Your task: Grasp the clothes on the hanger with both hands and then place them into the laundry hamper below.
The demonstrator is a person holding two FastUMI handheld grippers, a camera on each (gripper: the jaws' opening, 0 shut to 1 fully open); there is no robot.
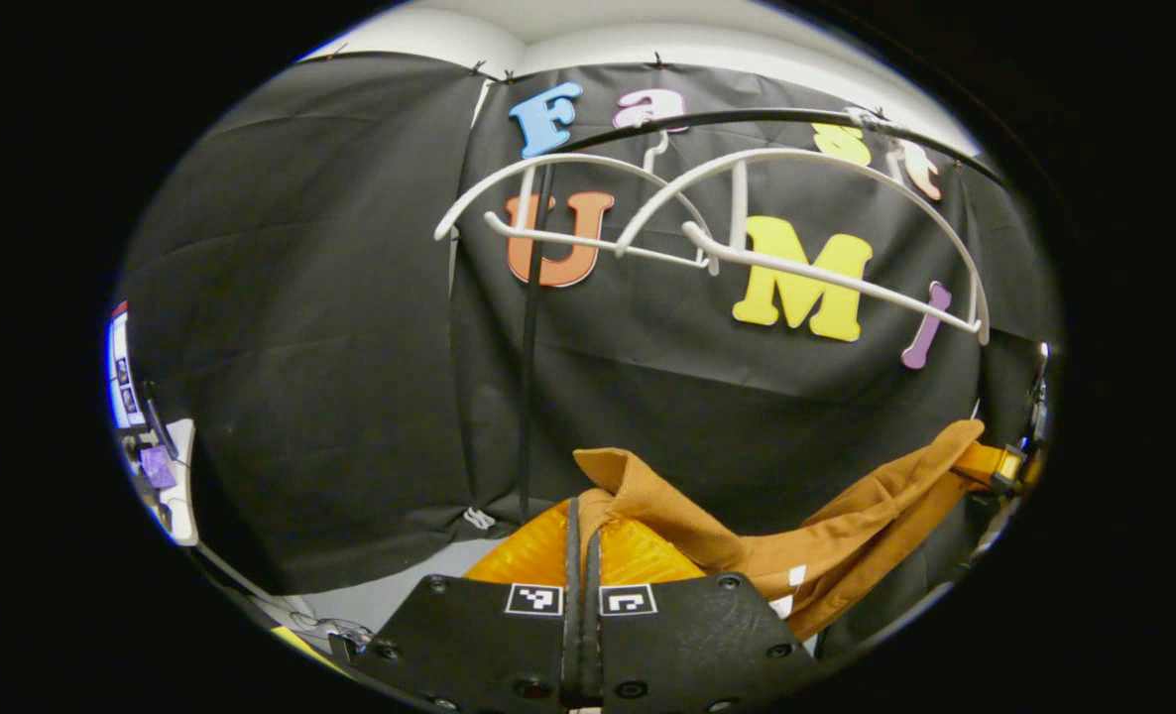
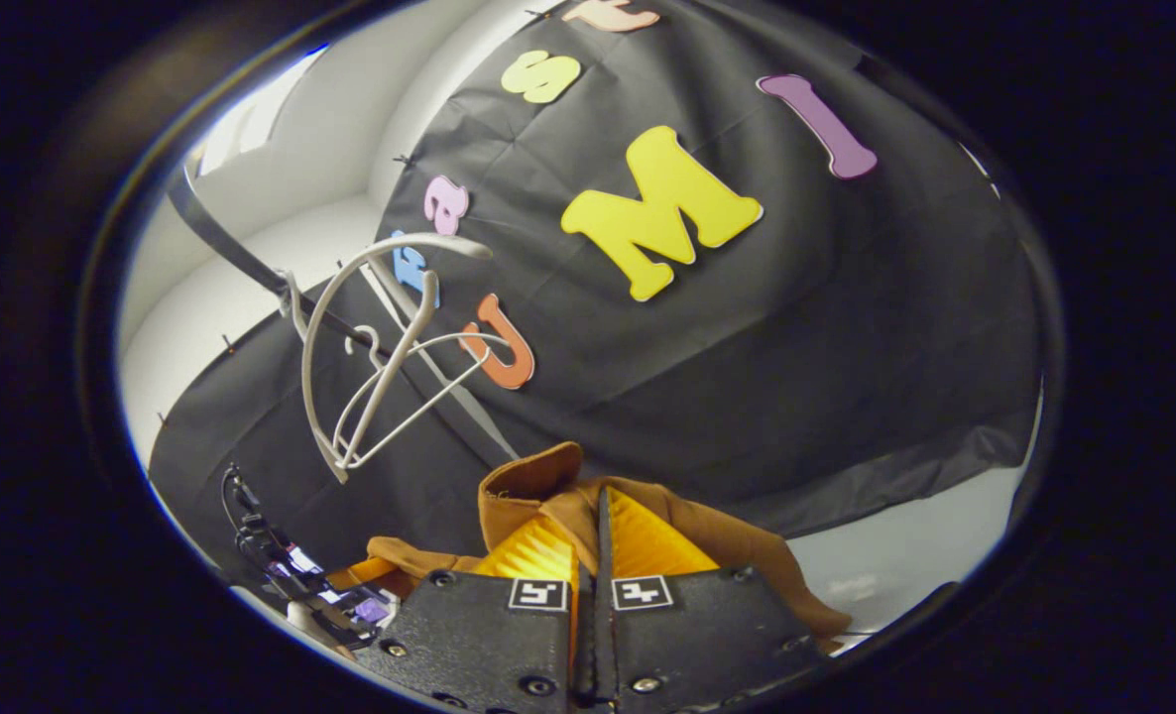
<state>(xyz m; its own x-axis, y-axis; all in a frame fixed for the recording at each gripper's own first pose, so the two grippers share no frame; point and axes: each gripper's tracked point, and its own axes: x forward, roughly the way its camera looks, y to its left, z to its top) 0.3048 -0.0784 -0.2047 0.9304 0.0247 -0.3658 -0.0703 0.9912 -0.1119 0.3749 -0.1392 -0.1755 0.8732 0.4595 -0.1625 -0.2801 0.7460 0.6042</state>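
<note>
**Garment off the hangers, pinched at both ends, hamper not located**

Ahead of the left fingers, left gripper view: the left gripper (image 1: 582, 540) has its fingers pressed together on a fold of the brown garment (image 1: 747, 540). Cloth bunches up just above the fingertips, then runs off to the right of them as a sagging band toward the other gripper (image 1: 1006, 464) at the far right edge. Judgement: the sag means the cloth hangs between two holds with its weight shared, as the two-handed task wants.

Well above the fingers, two white hangers (image 1: 737, 233) sit bare on the dark rail (image 1: 747, 117). Nothing drapes over them, so the garment is clear of the rack.

Right gripper view: the right gripper (image 2: 596, 540) is clamped the same way, with brown cloth rising as a small peak just above its fingertips and spilling down on both sides of them. Up and to the left of the fingers, the white hangers (image 2: 370, 367) hang tilted off the rail (image 2: 221, 238), well apart from the garment.

Containers: I can't pick out the laundry hamper with any certainty. Pale floor (image 2: 905, 555) shows low to the right of the right fingers. Judgement: removal is done, lowering into the hamper is left. Both holds should stay closed until the cloth is over the opening, since letting go at one end would swing the garment.
</note>
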